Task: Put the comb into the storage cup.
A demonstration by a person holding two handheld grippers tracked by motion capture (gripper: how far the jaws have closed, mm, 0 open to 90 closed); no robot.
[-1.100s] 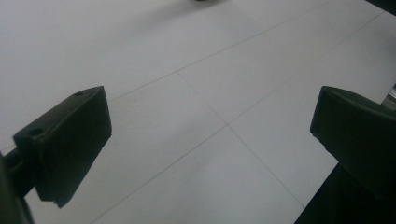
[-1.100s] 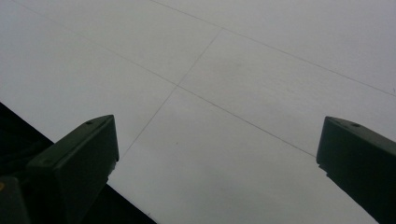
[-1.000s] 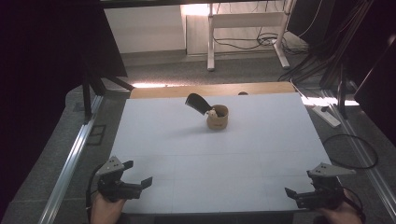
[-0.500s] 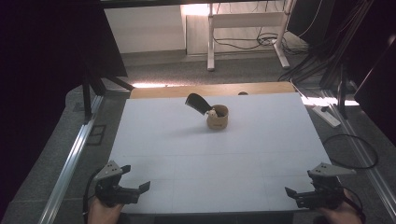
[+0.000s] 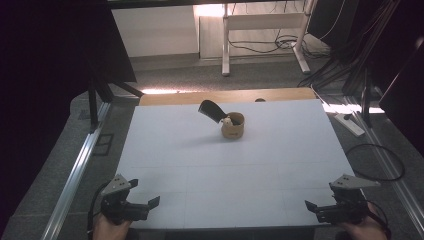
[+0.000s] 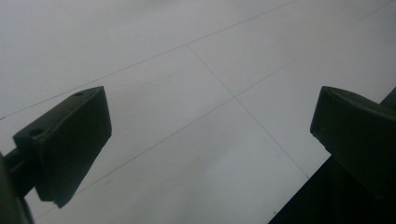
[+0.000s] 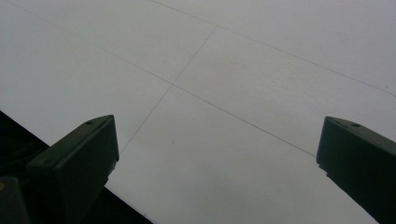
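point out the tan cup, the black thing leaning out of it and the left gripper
tan cup [image 5: 232, 131]: high view, on its front wall.
black thing [image 5: 210, 110]: high view, on its broad upper end.
left gripper [image 5: 148, 202]: high view, midway between its open jaws.

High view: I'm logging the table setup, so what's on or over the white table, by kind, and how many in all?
Tan cup: 1
Black scoop-like tool leaning in the cup: 1
Small pale object at the cup's rim, too small to identify: 1
Hand-held grippers, left gripper and right gripper, jaws apart: 2
Total: 5
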